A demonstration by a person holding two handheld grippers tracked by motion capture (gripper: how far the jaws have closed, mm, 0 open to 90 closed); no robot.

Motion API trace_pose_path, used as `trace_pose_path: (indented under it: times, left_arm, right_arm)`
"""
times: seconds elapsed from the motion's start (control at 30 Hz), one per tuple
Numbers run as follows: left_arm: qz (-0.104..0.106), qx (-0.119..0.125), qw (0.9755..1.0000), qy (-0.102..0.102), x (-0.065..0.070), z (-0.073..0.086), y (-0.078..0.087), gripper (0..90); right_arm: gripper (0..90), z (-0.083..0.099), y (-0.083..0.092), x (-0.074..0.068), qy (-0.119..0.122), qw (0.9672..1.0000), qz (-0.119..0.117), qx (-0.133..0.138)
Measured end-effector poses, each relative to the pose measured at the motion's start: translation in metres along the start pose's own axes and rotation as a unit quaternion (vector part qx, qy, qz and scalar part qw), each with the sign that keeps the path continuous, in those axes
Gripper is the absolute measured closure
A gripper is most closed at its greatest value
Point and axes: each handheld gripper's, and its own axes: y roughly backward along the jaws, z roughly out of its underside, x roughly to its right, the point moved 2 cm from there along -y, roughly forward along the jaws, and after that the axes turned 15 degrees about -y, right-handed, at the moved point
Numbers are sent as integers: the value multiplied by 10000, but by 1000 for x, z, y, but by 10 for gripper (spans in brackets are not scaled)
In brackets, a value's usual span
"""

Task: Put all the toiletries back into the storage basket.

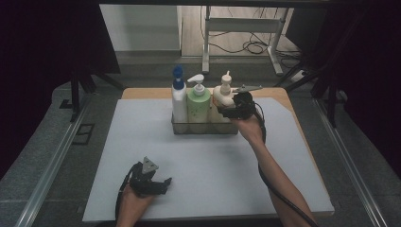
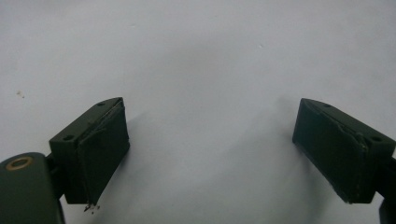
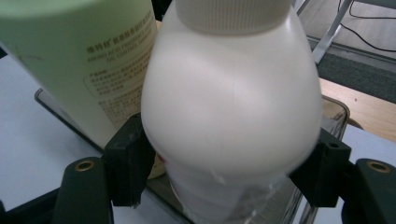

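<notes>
Three pump bottles stand upright in a clear tray (image 1: 179, 128). Rightmost is the cream bottle (image 3: 231, 107), its long axis vertical, sitting between the right gripper (image 3: 229, 170)'s jaws, though whether they clamp it I cannot tell. Far nearer me, the left gripper (image 2: 210, 149) rests with jaws apart, holding nothing.

We see the cream pump bottle (image 1: 223, 97) standing upright at the right end of the clear bin (image 1: 204, 127) — round-shouldered, plump in the body, with a ribbed collar and a pump head on top. It stands just beside the green bottle (image 1: 199, 104), touching or nearly so.
</notes>
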Motion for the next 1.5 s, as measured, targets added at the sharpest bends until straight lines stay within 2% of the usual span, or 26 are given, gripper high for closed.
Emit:
trace_pose_path:
  times: [0.17,0.43,0.67,0.9,1.2,1.27,1.5]
  left_arm:
    - [-1,-10,10000,-7,0,0,0,104]
    - [-3,-10,10000,-6,0,0,0,104]
    - [-4,-10,10000,-6,0,0,0,104]
    - [-4,-9,10000,-5,0,0,0,103]
    - [-3,-7,10000,-5,0,0,0,104]
    - [-5,-9,10000,-4,0,0,0,104]
    - [-4,-18,10000,-18,0,0,0,104]
  right_arm:
    - [306,9,7,4,91,9999,-3,-58]
    - [335,27,15,14,-13,9998,-48,-180]
    - [379,33,24,25,-49,9997,2,-226]
    - [505,32,31,35,-156,9995,21,-273]
    - [845,28,26,42,-56,9995,136,-288]
    - [895,27,23,42,-42,9995,170,-273]
    - [898,22,10,44,-53,9988,333,-364]
